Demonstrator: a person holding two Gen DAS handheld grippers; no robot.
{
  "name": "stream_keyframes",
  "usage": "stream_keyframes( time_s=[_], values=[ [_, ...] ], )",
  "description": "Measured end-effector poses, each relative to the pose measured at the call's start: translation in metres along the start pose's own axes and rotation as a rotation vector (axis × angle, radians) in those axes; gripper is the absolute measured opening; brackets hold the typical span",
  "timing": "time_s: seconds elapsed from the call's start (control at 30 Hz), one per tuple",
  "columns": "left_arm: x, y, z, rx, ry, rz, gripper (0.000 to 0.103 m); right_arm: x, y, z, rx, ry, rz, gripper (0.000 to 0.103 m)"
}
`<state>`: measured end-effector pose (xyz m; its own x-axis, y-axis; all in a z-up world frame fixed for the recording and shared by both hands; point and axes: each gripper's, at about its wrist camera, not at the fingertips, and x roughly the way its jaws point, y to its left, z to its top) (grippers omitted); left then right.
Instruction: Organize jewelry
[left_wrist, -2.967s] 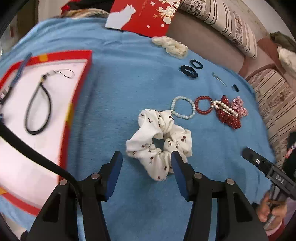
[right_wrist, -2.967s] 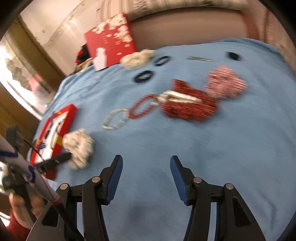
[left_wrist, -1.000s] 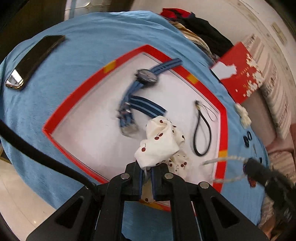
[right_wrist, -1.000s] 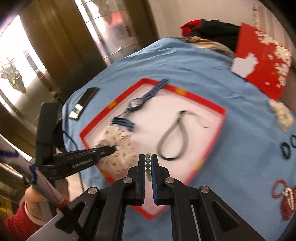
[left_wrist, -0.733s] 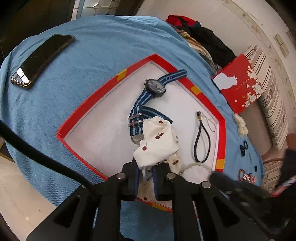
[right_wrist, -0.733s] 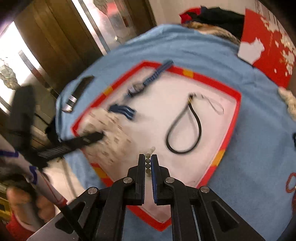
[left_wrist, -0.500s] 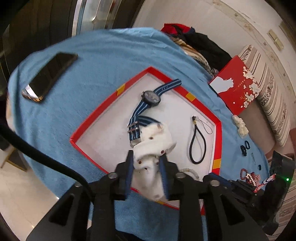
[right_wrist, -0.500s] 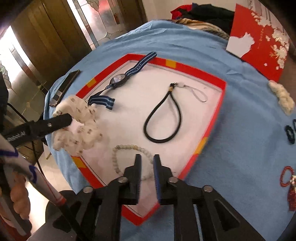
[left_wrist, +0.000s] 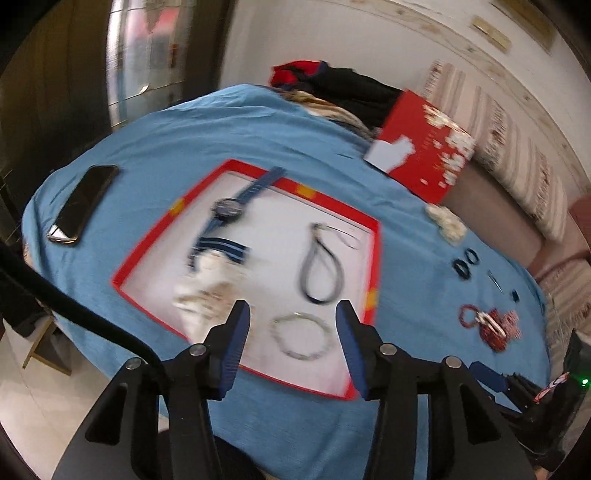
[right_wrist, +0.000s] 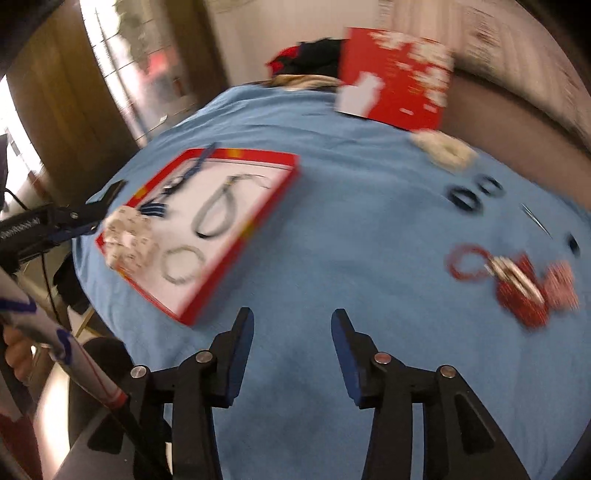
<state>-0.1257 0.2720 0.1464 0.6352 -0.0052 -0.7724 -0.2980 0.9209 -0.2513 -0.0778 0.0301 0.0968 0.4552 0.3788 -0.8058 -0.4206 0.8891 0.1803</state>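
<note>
My view smears: the scrunchie (left_wrist: 207, 295) in the tray (left_wrist: 155, 236) is a pale blur, its dots unreadable. The red bead cluster (right_wrist: 524, 288) streaks too. The picture's edge crops my left gripper (right_wrist: 107, 210) body.

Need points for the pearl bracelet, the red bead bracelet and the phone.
pearl bracelet (left_wrist: 300, 335): left wrist view, on the near side of its bead ring.
red bead bracelet (right_wrist: 466, 263): right wrist view, on its blurred ring.
phone (left_wrist: 83, 202): left wrist view, mid-screen.
</note>
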Motion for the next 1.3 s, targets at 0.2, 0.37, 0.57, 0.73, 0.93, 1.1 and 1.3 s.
stream_keyframes(
  time_s=[0.2,0.37,0.57,0.73,0.93,1.1,1.3],
  values=[
    [0.001,-0.06,-0.024,0.1,0.034,-0.048,0.05,-0.034,-0.065,-0.051,0.17,-0.031,-0.072,0.048],
    [0.004,-0.101,-0.057,0.166,0.081,-0.078,0.051,-0.051,-0.102,-0.077,0.278,-0.048,-0.101,0.048],
    [0.014,-0.13,-0.091,0.241,0.141,-0.067,0.052,-0.065,-0.137,-0.097,0.36,-0.072,-0.125,0.053],
    [0.018,-0.14,-0.108,0.274,0.165,-0.06,0.052,-0.071,-0.154,-0.105,0.386,-0.083,-0.147,0.053],
    [0.026,-0.152,-0.118,0.299,0.181,-0.068,0.052,-0.07,-0.179,-0.075,0.351,-0.125,-0.208,0.053],
    [0.036,-0.156,-0.122,0.31,0.205,-0.076,0.052,-0.046,-0.195,-0.026,0.256,-0.107,-0.231,0.053],
    [0.054,-0.15,-0.121,0.296,0.241,-0.069,0.052,0.01,-0.212,0.02,0.145,-0.007,-0.278,0.044]
  ],
)
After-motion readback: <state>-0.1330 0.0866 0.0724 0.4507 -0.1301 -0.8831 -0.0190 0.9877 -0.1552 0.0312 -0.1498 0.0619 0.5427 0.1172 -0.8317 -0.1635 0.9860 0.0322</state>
